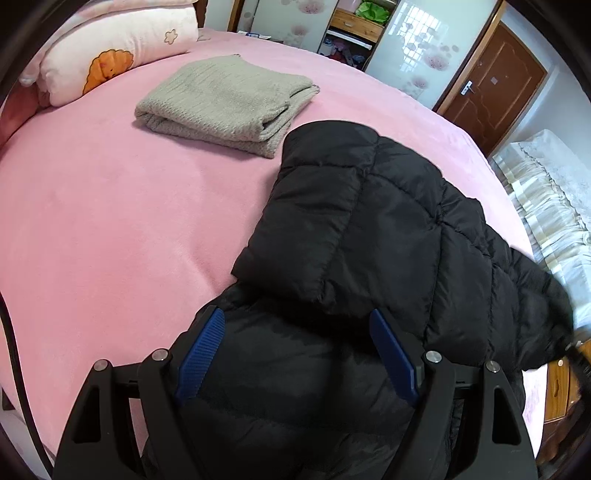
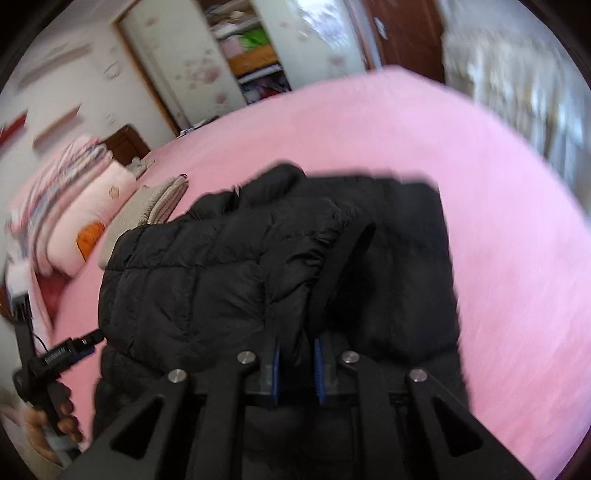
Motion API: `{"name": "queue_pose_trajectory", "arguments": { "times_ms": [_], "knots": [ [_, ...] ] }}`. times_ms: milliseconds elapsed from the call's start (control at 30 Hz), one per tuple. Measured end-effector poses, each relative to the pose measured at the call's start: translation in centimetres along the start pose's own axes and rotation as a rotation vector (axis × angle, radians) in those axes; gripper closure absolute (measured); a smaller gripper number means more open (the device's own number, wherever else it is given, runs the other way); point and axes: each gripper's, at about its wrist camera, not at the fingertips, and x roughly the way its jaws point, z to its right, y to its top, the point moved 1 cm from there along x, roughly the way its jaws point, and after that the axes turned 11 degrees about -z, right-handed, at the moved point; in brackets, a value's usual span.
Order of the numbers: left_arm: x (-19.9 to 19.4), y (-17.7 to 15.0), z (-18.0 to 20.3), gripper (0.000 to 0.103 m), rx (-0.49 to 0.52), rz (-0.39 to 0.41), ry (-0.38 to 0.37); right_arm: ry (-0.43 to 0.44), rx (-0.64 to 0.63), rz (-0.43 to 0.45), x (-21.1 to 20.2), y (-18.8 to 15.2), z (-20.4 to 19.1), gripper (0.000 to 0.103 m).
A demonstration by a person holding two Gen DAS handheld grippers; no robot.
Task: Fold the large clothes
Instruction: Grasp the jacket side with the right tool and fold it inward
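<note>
A black puffer jacket (image 1: 369, 229) lies partly folded on the pink bed (image 1: 110, 229), a sleeve folded across its body. My left gripper (image 1: 297, 332) is open, its blue pads spread wide just above the jacket's near part, holding nothing. In the blurred right wrist view, my right gripper (image 2: 297, 347) is shut on a fold of the jacket (image 2: 207, 266) and lifts it off the bed (image 2: 498, 221). The left gripper's handle and the hand holding it (image 2: 48, 369) show at the lower left there.
A folded grey knit sweater (image 1: 225, 99) lies behind the jacket, also in the right wrist view (image 2: 147, 210). Pink pillows (image 1: 110, 55) are at the bed's head. A wardrobe with open shelves (image 1: 354, 33), a brown door (image 1: 495, 85) and a covered sofa (image 1: 546, 192) stand beyond the bed.
</note>
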Motion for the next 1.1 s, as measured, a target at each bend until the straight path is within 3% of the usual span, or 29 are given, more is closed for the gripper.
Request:
{"name": "queue_pose_trajectory", "arguments": {
  "times_ms": [100, 200, 333, 467, 600, 767, 867, 967, 1100],
  "knots": [
    [-0.4, 0.5, 1.3, 0.023, 0.029, 0.022, -0.006, -0.069, -0.088, 0.094, -2.2, 2.1, -1.2, 0.090],
    [-0.8, 1.6, 2.7, 0.023, 0.054, 0.051, -0.015, -0.093, -0.078, 0.101, -2.3, 4.1, -0.3, 0.090],
    [-1.0, 4.0, 4.8, 0.023, 0.088, 0.086, -0.014, -0.134, -0.014, 0.007, 0.8, 5.2, 2.5, 0.090],
    [0.3, 6.5, 6.7, 0.023, 0.157, 0.089, 0.062, -0.161, 0.050, -0.100, 4.3, 4.3, 4.4, 0.088],
    [3.4, 8.0, 6.9, 0.023, 0.180, 0.022, 0.152, -0.189, 0.074, -0.131, 5.5, 2.8, 5.2, 0.082],
    [6.1, 8.3, 6.1, 0.018, 0.173, -0.034, 0.165, -0.216, 0.070, -0.144, 5.9, 2.3, 5.4, 0.073],
    [6.0, 8.3, 6.1, 0.018, 0.186, -0.050, 0.174, -0.251, 0.097, -0.158, 5.5, 2.4, 5.1, 0.061],
    [4.8, 8.5, 6.3, 0.018, 0.215, -0.042, 0.195, -0.298, 0.118, -0.134, 3.8, 3.0, 5.2, 0.058],
    [1.1, 8.5, 7.4, 0.018, 0.244, 0.052, 0.178, -0.355, 0.055, -0.011, 0.2, 3.8, 2.8, 0.056]
  ]
}}
